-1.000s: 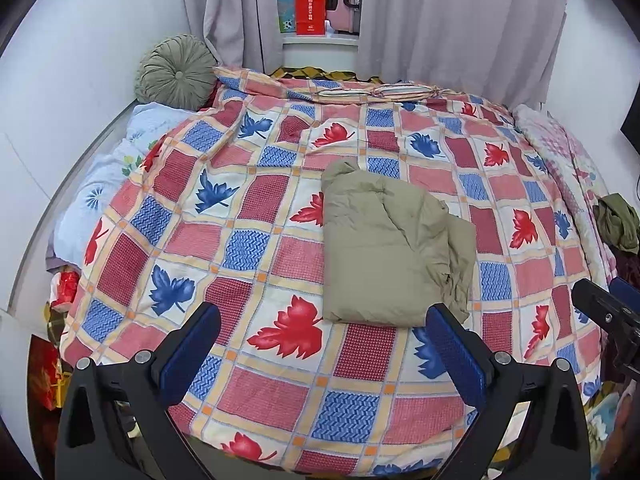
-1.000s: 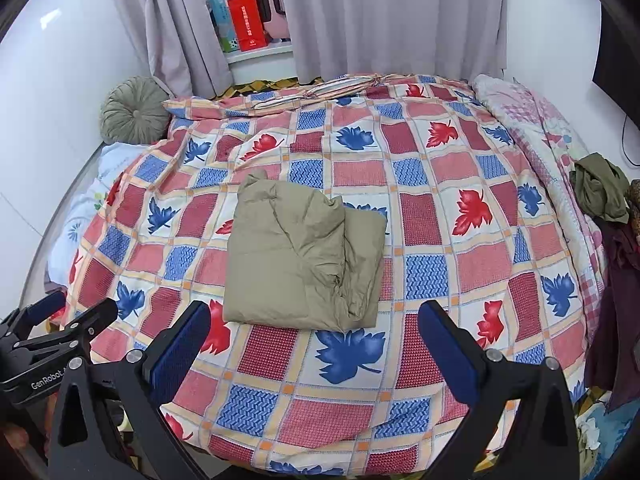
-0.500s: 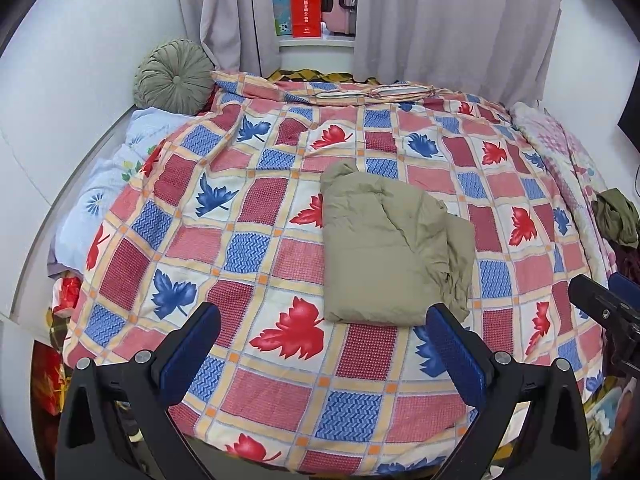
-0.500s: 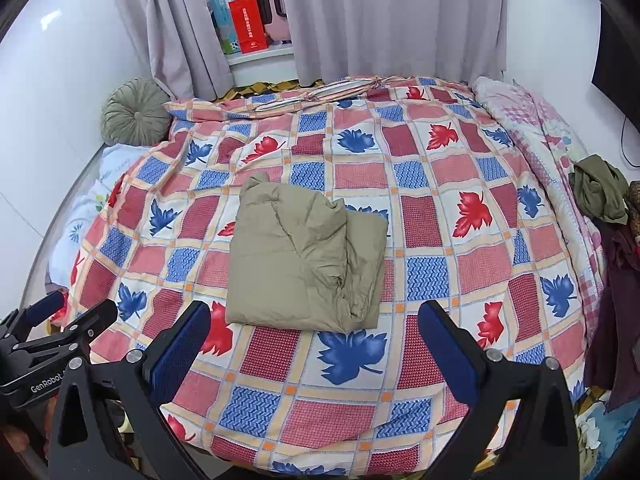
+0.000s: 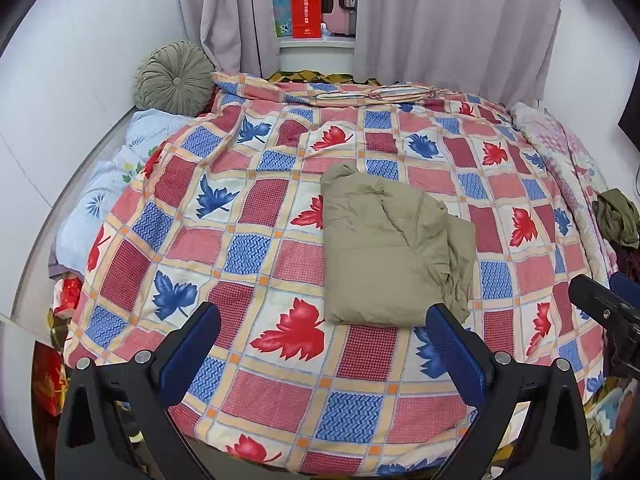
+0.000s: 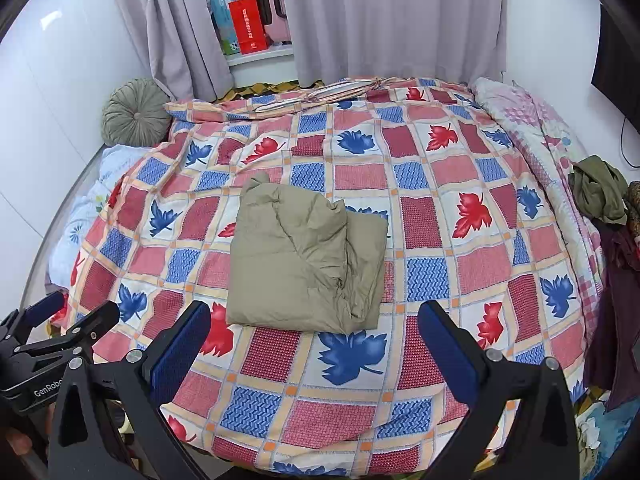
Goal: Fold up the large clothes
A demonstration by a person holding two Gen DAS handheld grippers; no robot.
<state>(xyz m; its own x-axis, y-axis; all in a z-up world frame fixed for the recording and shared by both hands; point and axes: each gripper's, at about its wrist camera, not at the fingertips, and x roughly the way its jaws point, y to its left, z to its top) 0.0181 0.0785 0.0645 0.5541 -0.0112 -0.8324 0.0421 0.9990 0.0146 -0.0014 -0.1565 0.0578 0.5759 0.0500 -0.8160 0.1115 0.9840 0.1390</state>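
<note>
Patchwork bedspread [image 5: 256, 248] lies open around folded khaki garment [image 5: 384, 256].

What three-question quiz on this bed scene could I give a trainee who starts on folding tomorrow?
1. True or false: the left gripper is shut on the khaki garment.
2. Which item leans at the head of the bed, left side: A) round green cushion, B) red box, C) pink suitcase?
3. Fill in: the khaki garment lies folded on the leaf-patterned ____.

Key: 1 false, both it and the right gripper are open and clear of it; 2 A; 3 quilt.
</note>
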